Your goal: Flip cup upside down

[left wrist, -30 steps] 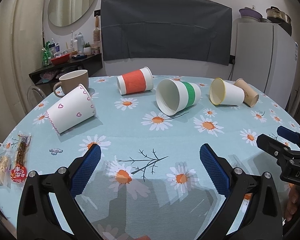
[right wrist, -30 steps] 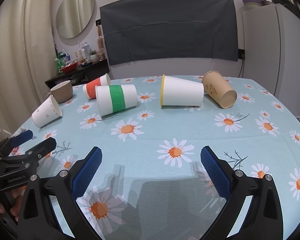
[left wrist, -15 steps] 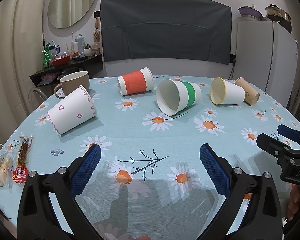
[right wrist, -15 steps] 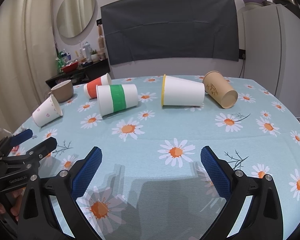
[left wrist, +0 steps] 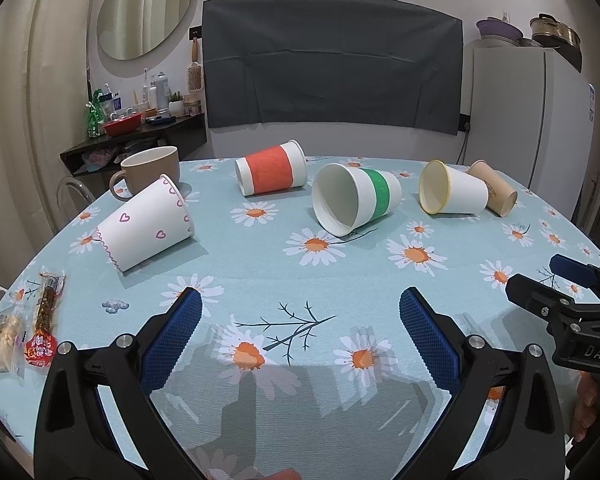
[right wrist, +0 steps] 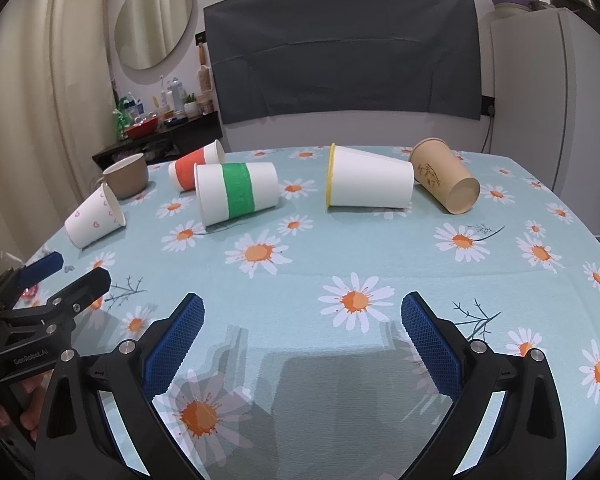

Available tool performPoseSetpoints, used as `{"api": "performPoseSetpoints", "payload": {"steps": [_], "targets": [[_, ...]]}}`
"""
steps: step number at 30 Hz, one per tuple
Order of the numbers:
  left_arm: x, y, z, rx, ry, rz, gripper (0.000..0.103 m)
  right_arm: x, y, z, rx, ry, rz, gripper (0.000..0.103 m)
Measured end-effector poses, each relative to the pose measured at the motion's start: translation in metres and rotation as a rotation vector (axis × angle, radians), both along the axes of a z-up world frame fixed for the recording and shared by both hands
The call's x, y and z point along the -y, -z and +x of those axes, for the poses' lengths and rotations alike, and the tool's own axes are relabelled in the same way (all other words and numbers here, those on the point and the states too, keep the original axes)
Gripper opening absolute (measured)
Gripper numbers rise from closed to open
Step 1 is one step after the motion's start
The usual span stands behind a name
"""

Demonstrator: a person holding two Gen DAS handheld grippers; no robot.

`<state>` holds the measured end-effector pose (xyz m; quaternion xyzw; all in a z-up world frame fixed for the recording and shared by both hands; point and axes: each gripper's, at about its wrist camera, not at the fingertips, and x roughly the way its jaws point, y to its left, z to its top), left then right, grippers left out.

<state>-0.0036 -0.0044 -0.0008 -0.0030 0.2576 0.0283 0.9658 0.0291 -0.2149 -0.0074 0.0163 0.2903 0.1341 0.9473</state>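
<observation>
Left wrist view — green-banded cup [left wrist: 356,204] on its side, well beyond left gripper [left wrist: 300,312]

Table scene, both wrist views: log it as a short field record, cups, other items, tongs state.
paper cups on their sides: heart-print cup; orange-band cup; green-band cup; yellow-rim cup; brown paper cup
upright: brown mug
surface: daisy tablecloth
near left edge: snack packets
left tongs: open, empty
right tongs: open, empty
cups flipped: none
</observation>
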Motion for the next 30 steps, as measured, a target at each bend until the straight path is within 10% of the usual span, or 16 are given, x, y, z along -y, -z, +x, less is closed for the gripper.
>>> {"api": "performPoseSetpoints", "payload": {"steps": [30], "targets": [[-0.0019,0.0007,0.0022,-0.023,0.009,-0.011,0.097,0.0012,-0.0003,0.0005,0.001,0.002,0.004,0.095]]}}
